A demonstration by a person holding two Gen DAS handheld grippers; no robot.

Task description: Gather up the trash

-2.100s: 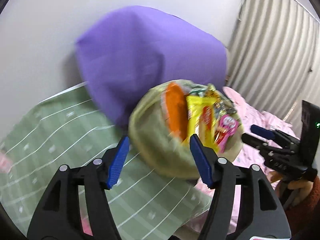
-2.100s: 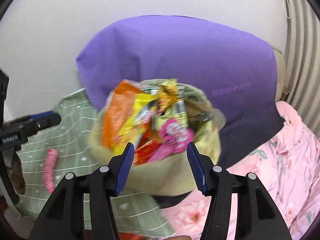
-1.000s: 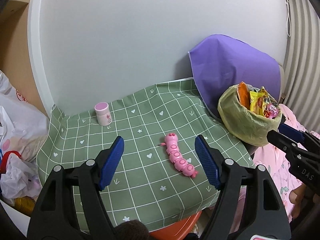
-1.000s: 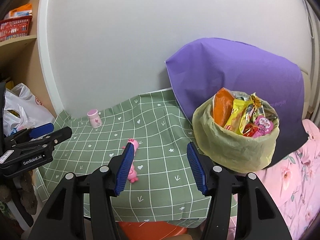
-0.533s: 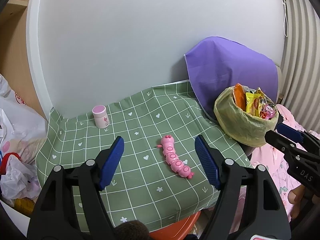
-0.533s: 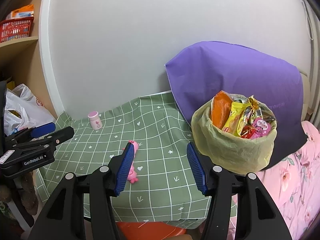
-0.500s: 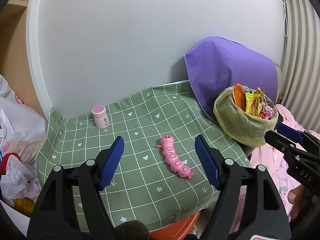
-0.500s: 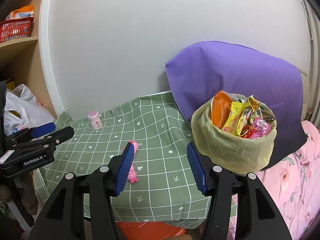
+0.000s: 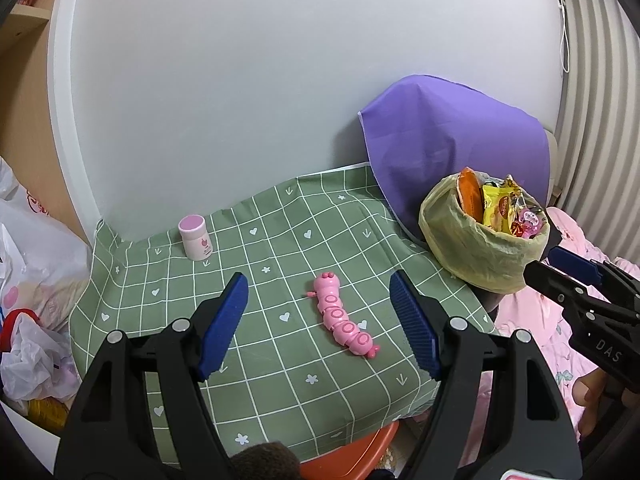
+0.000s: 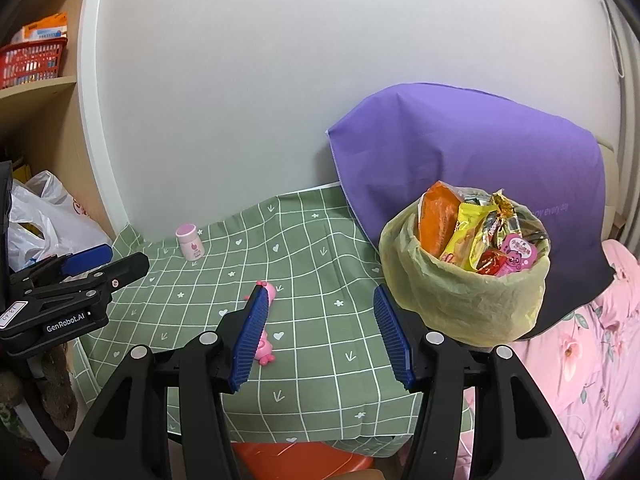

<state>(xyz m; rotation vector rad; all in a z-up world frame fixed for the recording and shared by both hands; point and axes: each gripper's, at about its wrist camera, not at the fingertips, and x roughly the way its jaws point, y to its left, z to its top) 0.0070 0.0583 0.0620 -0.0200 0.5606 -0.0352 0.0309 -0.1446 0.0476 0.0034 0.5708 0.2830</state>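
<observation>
Fingers [image 9: 224, 322] of the left gripper [image 9: 320, 326]: blue-padded, spread wide, empty, hanging above the near half of the bench [image 9: 280, 400].

Fingers [image 10: 250, 334] of the right gripper [image 10: 322, 336]: blue-padded, spread wide, empty, above the near edge of the bench. In the left wrist view this gripper shows at 3 o'clock, side on; in the right wrist view the left gripper shows at 9 o'clock.

Pink caterpillar toy [image 9: 344, 316]: lying flat on the bench cloth, between the left gripper's fingers as seen from its camera, head pointing to 12 o'clock. In the right wrist view it is partly hidden behind the left-hand finger.

Pink-lidded jar [image 9: 195, 237]: upright on the bench at 10 o'clock from the toy, well apart from it, near the wall [image 9: 260, 80].

Green checked cloth [image 9: 260, 240]: covers the bench, white grid with hearts and small flowers, draped over the near edge.

Trash bin [image 10: 464, 300]: lined with a yellowish bag, at 2 o'clock from the toy, just off the right end of the bench. Filled to the rim with snack wrappers [image 10: 472, 232]: orange, yellow, gold, red, pink.

Purple cover [image 10: 460, 152]: draped over something behind the bin, against the wall.

Pink floral bedding [image 10: 580, 360]: at 4 o'clock, beside the bin.

White plastic bags [image 9: 32, 272]: heaped at 9 o'clock, left of the bench.
</observation>
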